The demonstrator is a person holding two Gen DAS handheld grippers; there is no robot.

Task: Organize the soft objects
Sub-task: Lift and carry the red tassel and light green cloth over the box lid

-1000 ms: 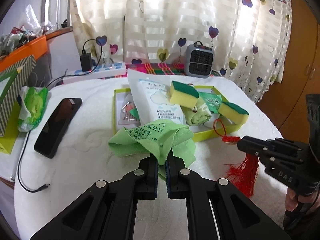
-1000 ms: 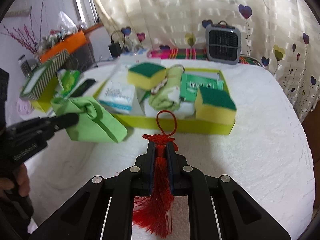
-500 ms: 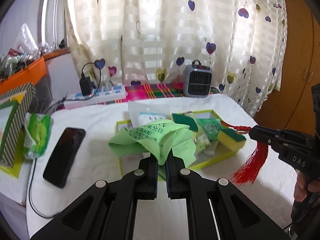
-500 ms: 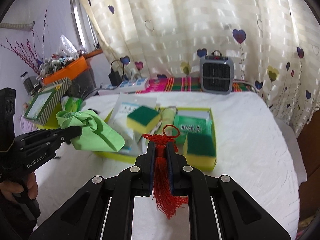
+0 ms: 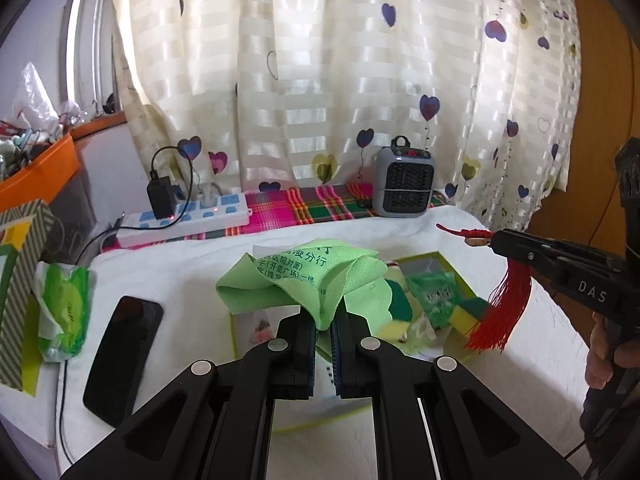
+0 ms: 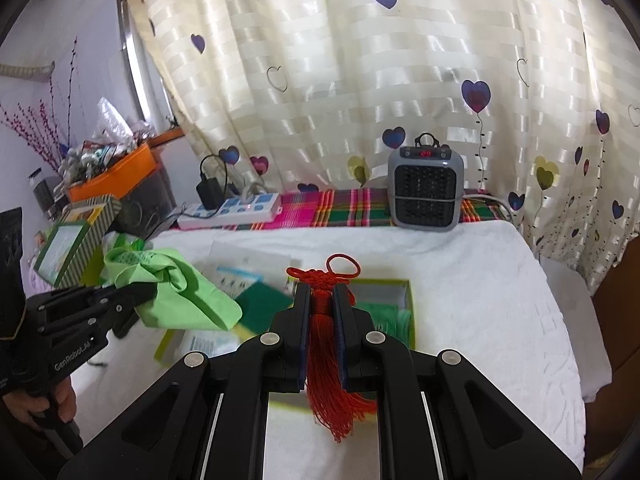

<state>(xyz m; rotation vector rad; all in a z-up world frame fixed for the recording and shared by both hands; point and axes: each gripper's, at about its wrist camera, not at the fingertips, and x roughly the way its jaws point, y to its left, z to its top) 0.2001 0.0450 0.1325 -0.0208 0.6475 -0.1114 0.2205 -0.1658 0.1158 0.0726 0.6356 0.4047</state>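
The left claw (image 5: pixel 323 322) is pinched tight on a green cloth (image 5: pixel 304 280), which bunches up from between its fingers in soft folds, pale lime with darker green print across the top fold; the cloth hangs in the air above the near left part of the tray (image 5: pixel 456 270). Seen from the right wrist, the same cloth (image 6: pixel 176 294) droops from the left claw (image 6: pixel 150 290) in a loose crumpled wad over the tray's left end. The right claw (image 6: pixel 321 308) is closed on a red tassel (image 6: pixel 332 384), gripping it just under its knot (image 6: pixel 320 278); the knot and a round cord loop stick out past the fingertips, and the fringe of fine red threads spills down between the fingers toward the camera. From the left wrist, the tassel (image 5: pixel 500 308) dangles from the right claw (image 5: pixel 494 242) above the tray's right side. The tray is a shallow yellow-green box on the white-covered surface (image 6: pixel 480 300), toward its middle, holding sponges (image 5: pixel 466 314) with green tops and yellow bodies, a green packet (image 5: pixel 434 296) and a white packet (image 6: pixel 236 276). A phone (image 5: pixel 122 356) lies near the surface's left edge beside a green tissue pack (image 5: pixel 64 312). At the back edge stand a grey heater (image 6: pixel 426 190) and a power strip (image 6: pixel 232 210) on a plaid cloth (image 6: pixel 340 210).
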